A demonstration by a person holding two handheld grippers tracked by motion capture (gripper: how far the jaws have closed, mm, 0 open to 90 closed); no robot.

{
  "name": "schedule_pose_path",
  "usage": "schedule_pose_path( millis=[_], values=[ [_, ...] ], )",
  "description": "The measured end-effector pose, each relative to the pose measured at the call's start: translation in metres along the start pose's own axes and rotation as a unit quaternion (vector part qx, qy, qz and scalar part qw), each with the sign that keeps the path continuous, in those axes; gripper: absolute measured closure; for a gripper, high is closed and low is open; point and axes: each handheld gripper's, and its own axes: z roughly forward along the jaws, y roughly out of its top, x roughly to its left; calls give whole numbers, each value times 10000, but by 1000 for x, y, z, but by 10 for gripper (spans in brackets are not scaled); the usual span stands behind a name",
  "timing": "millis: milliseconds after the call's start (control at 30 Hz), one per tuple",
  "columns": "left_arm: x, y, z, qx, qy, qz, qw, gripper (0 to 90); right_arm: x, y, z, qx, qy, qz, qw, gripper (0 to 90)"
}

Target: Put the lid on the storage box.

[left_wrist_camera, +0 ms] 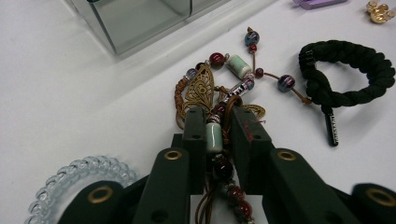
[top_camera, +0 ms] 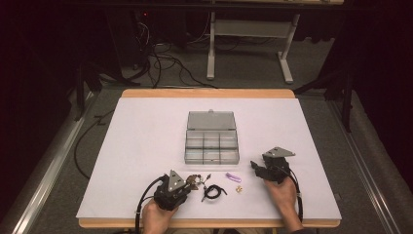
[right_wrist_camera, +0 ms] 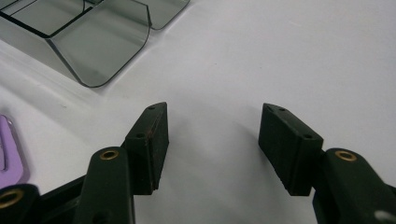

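While the left gripper lay low near the white table's front edge, its black jaws had closed on a brown corded bracelet strung with red and pale green beads, one pale bead pinched between the pads. A clear coiled hair tie sat at its left. Rightward lay a black braided cord loop, then a small purple clip and tiny gold studs. Behind them stood a smoky transparent plastic compartment box, lid open. Farthest right, the right gripper rested over bare table, jaws spread wide with nothing between.
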Motion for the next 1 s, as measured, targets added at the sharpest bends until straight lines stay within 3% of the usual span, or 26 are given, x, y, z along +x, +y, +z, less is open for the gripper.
schedule_pose_path(
  millis=[67,300,1000],
  values=[
    [0,0,0,5,48,61,10000,820,0,0,0,-3,0,0,10000,436],
    [0,0,-1,0,42,89,10000,825,0,0,0,-5,0,-24,10000,435],
    [13,22,-28,-423,-434,-47,9982,825,0,0,0,9,2,-4,10000,430]
  ],
)
